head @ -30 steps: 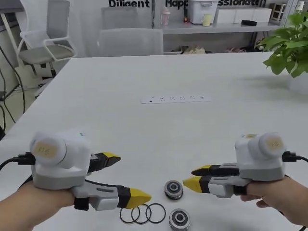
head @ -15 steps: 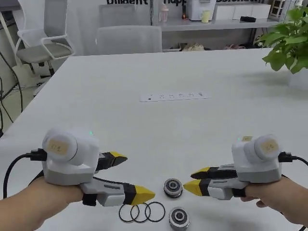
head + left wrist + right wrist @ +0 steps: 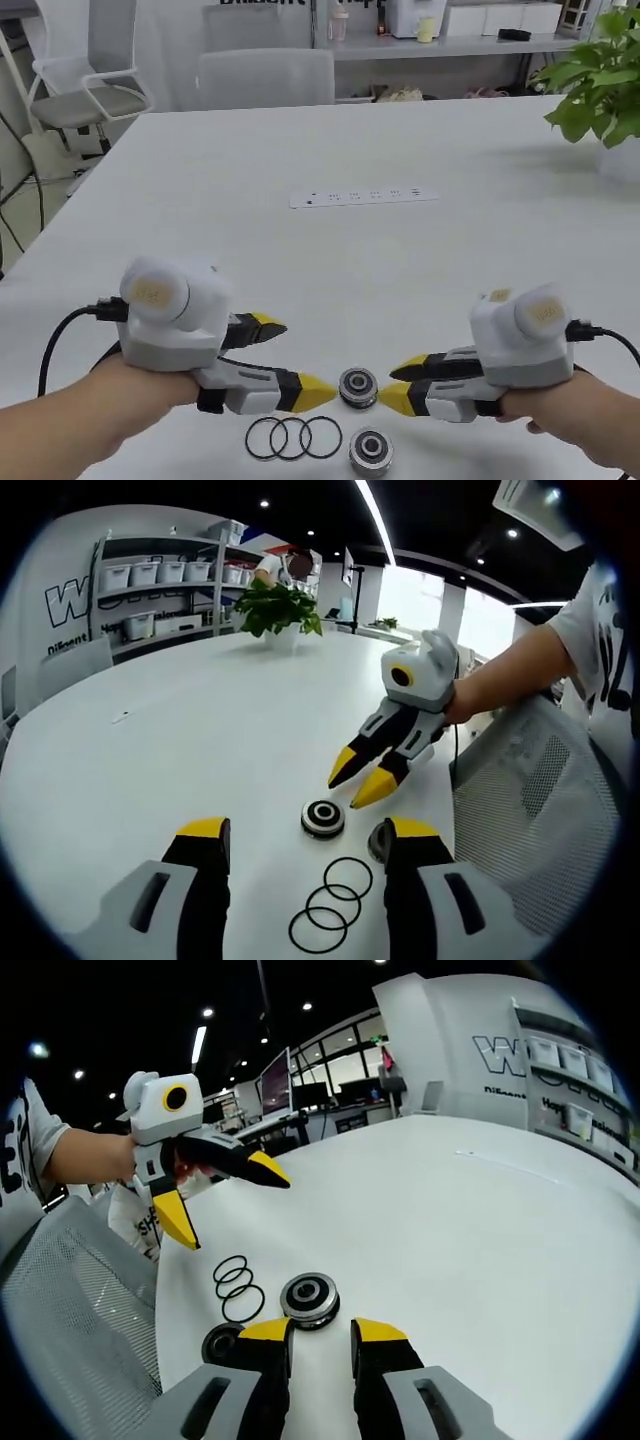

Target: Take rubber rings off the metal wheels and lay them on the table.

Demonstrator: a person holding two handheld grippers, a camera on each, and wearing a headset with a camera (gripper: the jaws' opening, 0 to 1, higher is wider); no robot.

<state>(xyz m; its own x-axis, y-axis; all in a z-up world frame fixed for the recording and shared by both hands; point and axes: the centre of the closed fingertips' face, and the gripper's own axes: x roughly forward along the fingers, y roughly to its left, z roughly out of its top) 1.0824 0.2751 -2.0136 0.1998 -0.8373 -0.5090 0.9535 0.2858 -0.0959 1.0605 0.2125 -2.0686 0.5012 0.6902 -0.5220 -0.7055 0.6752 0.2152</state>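
The left gripper point(image 3: 292, 358) hovers low over the near part of the white table point(image 3: 300, 260), its jaws spread wide with nothing between them. Just below its lower tip, three black rubber rings point(image 3: 293, 438) lie flat in an overlapping row. Right of them the farther metal wheel point(image 3: 358, 387) sits between the two grippers' tips and the nearer metal wheel point(image 3: 371, 451) lies just beside the last ring, while the right gripper point(image 3: 400, 382) points at the farther one, jaws only slightly parted and empty.
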